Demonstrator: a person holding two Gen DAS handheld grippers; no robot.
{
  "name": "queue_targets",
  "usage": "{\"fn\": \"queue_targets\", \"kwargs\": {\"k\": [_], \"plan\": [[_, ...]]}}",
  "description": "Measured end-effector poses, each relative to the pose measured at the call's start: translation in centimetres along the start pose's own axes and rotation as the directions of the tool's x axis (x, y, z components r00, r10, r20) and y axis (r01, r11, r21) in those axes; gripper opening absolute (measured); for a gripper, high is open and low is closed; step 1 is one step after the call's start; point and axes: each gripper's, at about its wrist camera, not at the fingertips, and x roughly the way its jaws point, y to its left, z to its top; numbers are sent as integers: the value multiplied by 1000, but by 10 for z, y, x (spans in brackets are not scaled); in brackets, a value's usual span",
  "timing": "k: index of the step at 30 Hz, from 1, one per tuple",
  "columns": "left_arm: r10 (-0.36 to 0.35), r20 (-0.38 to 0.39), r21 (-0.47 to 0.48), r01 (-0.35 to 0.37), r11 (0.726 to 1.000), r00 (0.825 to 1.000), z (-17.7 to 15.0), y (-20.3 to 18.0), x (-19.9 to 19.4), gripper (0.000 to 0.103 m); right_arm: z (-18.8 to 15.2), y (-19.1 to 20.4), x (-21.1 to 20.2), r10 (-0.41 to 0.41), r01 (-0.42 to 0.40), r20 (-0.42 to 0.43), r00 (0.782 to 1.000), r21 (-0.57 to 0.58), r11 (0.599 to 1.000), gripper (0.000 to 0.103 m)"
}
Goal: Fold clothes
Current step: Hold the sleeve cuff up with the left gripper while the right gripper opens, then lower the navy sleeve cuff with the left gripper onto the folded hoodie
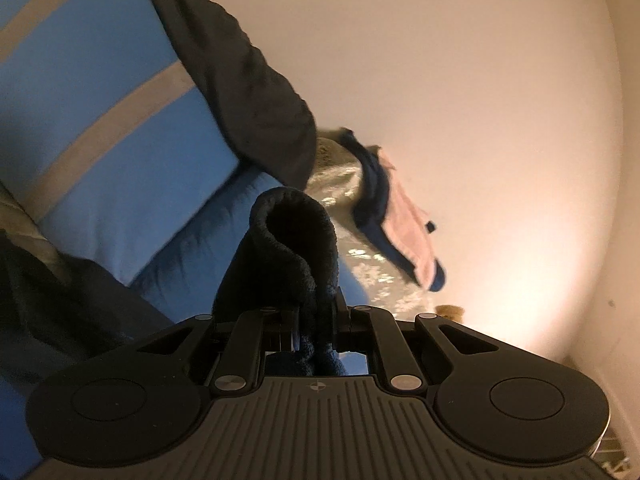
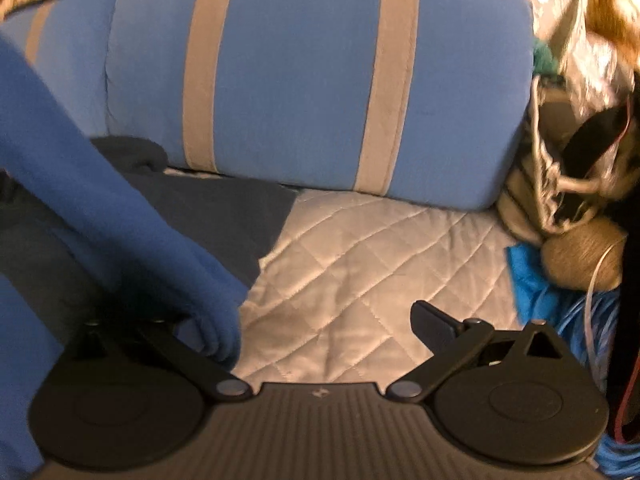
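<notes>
Meanwhile left gripper (image 1: 318, 322) jaws clamp dark fleece (image 1: 296, 236); right gripper (image 2: 320, 320) jaws apart; striped cushion (image 2: 312, 80) behind.

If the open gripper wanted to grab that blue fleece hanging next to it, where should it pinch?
Probably the rounded fold at the bottom of the blue fleece, reached sideways from the bare quilt. That edge hangs loose and bunched beside the right gripper, whose jaws stand wide; it looks thick enough to pinch.

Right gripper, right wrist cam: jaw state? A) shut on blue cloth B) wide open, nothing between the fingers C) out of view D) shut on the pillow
B: the right gripper has its fingers spread far apart over bare quilted cover; the blue cloth only drapes past the left finger.
</notes>
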Motion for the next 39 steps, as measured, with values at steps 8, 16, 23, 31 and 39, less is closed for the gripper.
{"fn": "queue_targets", "kwargs": {"k": [8, 16, 23, 31, 39], "plan": [[41, -8, -55, -42, 998, 999, 3, 18, -3, 13, -22, -43, 26, 310, -279, -30, 950, 363, 889, 103], [37, -24, -55, -38, 998, 999, -2, 17, -6, 13, -31, -11, 28, 334, -323, -19, 942, 214, 922, 103], [53, -43, -52, -55, 997, 998, 2, 20, -13, 13, -32, 36, 20, 109, -105, 33, 994, -92, 990, 101], [159, -111, -35, -164, 986, 981, 2, 60, -34, 13, -30, 12, 8, 81, -70, 107, 991, -107, 992, 69], [274, -225, 101, -257, 961, 935, -18, 96, -55, 13, -43, 25, 7, 132, -105, 107, 985, -225, 969, 27]]}}
